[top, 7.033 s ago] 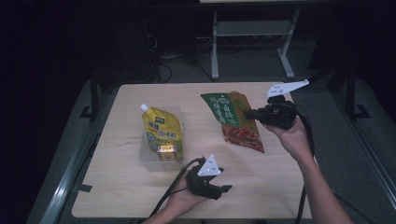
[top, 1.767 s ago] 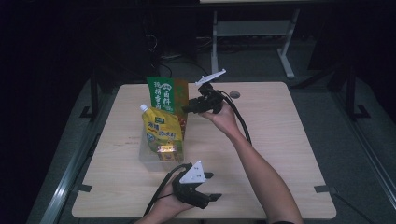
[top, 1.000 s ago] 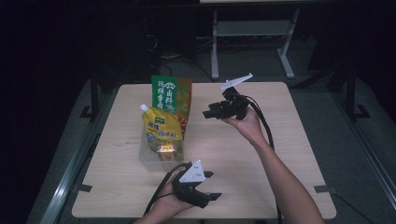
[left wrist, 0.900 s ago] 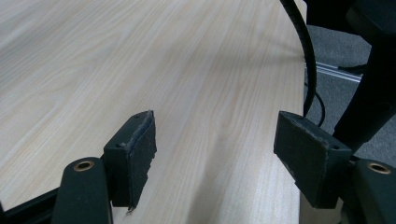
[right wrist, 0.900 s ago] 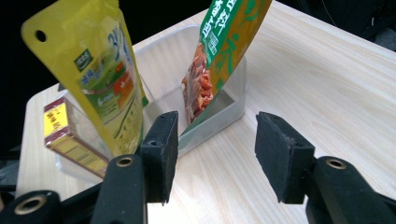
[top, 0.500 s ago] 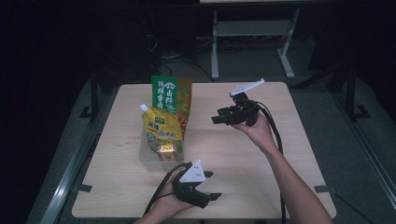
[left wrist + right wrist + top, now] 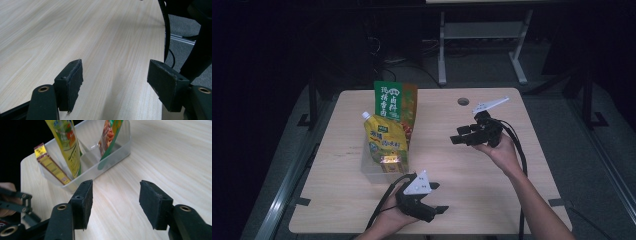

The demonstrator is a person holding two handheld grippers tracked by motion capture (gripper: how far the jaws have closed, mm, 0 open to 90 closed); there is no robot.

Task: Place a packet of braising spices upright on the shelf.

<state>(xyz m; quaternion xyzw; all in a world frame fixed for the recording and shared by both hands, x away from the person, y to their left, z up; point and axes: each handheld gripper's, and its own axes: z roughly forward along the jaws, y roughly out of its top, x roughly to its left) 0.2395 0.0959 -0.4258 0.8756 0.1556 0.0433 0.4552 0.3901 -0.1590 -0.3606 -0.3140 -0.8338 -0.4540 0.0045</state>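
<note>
Right hand-held black gripper (image 7: pixel 454 139) up over the middle-right of the pale wooden table (image 7: pixel 447 175), jaws just opening and now standing apart with nothing between them, only bare tabletop seen past the foam pads (image 7: pixel 84 202) in the right gripper view. Pointing toward the clear plastic rectangular tub (image 7: pixel 377 170), well apart from it.

In that tub, standing upright: a green flat pouch with a food picture and white lettering (image 7: pixel 394 100) at the far end, a yellow spouted pouch with a white cap (image 7: pixel 387 140) leaning just in front of it, and a small yellow and brown carton (image 7: pixel 390 162) at the near end. Seen from the right gripper view, green pouch (image 7: pixel 110 137) at the far wall of the tub (image 7: pixel 117 147), yellow pouch (image 7: pixel 66 142) in the middle, carton (image 7: pixel 51 165) leaning at the near corner.

Left hand-held black gripper (image 7: pixel 439 197) low at the near edge of the table, just in front of the tub, jaws wide apart and empty, plain wood grain (image 7: pixel 100 37) between the pads (image 7: pixel 72 82) in the left gripper view.
</note>
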